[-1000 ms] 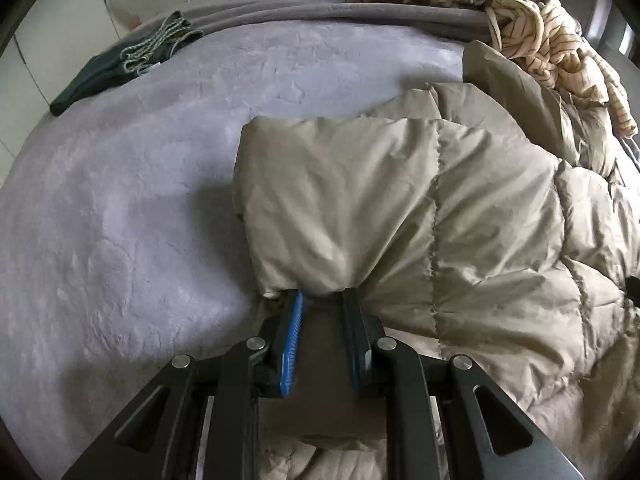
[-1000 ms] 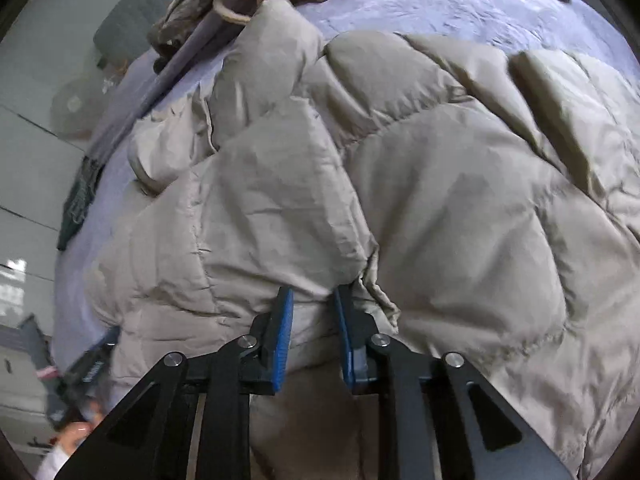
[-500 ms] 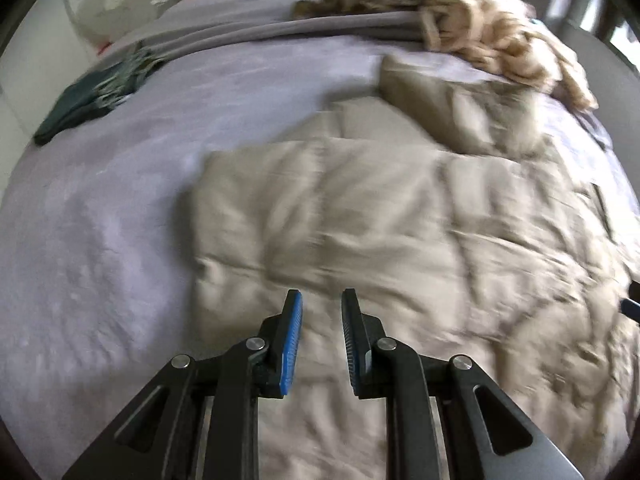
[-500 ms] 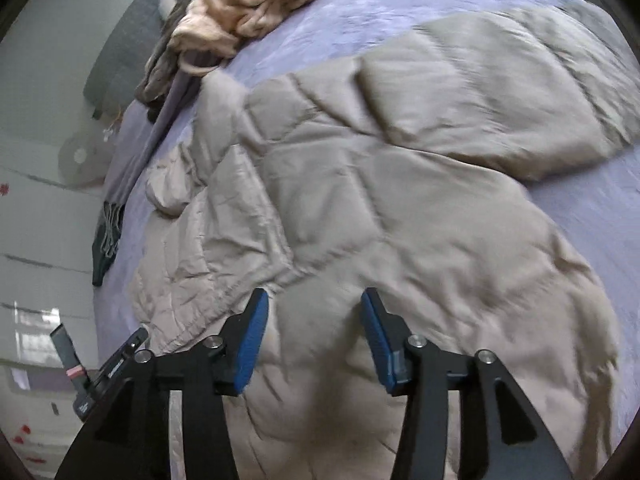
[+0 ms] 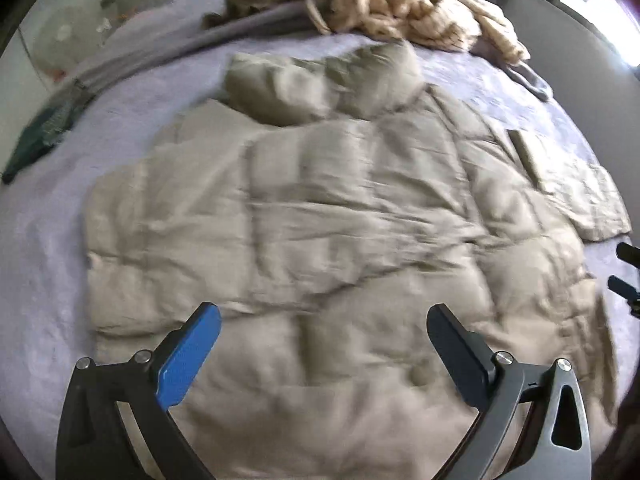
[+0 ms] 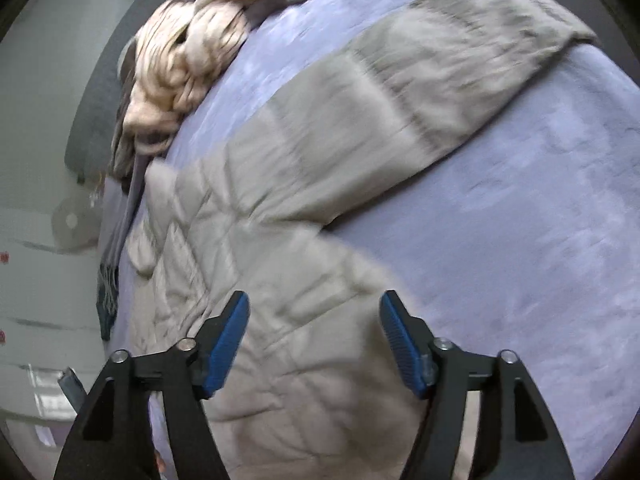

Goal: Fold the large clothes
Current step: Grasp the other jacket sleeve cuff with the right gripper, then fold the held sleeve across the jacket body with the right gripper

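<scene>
A beige quilted puffer jacket (image 5: pixel 320 216) lies spread flat on the lavender bed cover (image 5: pixel 44 264), its hood at the far side. In the right wrist view the jacket (image 6: pixel 288 264) shows with one sleeve (image 6: pixel 420 80) stretched out to the right. My left gripper (image 5: pixel 323 320) is wide open and empty above the jacket's near hem. My right gripper (image 6: pixel 315 308) is wide open and empty above the jacket's right edge. The tips of the right gripper show at the left wrist view's right edge (image 5: pixel 624 272).
A pile of cream and brown clothes (image 5: pixel 384 4) lies at the far end of the bed; it also shows in the right wrist view (image 6: pixel 180 60). A dark green folded garment (image 5: pixel 36 136) lies at the far left. A grey wall (image 6: pixel 36 120) borders the bed.
Both grippers let go of the jacket and opened wide. They pulled back and up. The jacket, bunched and held before, now lies spread on the bed.
</scene>
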### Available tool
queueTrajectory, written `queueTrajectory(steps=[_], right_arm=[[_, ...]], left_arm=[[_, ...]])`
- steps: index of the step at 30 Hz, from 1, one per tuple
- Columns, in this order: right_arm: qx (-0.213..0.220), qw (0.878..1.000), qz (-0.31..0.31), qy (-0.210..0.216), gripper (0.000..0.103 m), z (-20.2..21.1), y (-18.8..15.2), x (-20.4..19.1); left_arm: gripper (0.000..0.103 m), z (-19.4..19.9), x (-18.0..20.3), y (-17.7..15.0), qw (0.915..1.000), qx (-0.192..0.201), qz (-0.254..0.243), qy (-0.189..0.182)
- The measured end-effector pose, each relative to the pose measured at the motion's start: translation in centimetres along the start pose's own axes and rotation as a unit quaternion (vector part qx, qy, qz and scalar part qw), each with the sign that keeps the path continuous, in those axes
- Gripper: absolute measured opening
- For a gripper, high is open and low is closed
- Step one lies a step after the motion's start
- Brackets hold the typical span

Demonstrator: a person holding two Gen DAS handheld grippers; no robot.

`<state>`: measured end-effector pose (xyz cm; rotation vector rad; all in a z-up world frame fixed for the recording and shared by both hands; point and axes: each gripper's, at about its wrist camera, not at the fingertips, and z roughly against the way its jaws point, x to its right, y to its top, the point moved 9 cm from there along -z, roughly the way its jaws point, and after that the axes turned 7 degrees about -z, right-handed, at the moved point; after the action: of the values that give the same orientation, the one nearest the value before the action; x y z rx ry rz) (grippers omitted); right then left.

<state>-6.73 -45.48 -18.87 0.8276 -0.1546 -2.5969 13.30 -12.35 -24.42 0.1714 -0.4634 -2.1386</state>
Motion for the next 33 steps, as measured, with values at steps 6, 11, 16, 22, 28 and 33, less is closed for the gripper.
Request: queueTrajectory(steps=[6,11,16,22,28,33], right_arm=[[0.043,0.996,-0.074,0.029,0.103,2.8,5.2,5.0],[0.073,0.989,-0.119,0.039,0.103,4.0,8.0,8.2],[0.076,0.983,-0.155,0.057,0.103,3.6,11.8,10.6],[0.101,0.956,-0.229,0.15,0.103,3.0,17.1,11.4],[0.093,0.928,-0.293,0.211,0.081,1.7,20.3,10.7],[0.074,0.936,-0.286,0.19,0.006,0.7,20.6,9.4]], left_arm=[[0.103,-0.3,5.5,0.8,0.9998,-0.009,-0.013,-0.014],[0.103,-0.4,8.7,1.5,0.9996,-0.009,-0.018,-0.021],[0.103,-0.6,10.6,1.9,0.9994,-0.012,-0.018,-0.027],[0.103,-0.9,11.6,2.8,0.9994,-0.01,-0.018,-0.028],[0.103,-0.7,11.3,3.4,0.9996,-0.003,-0.015,-0.023],[0.103,-0.8,9.5,3.6,0.9999,0.002,-0.005,-0.009]])
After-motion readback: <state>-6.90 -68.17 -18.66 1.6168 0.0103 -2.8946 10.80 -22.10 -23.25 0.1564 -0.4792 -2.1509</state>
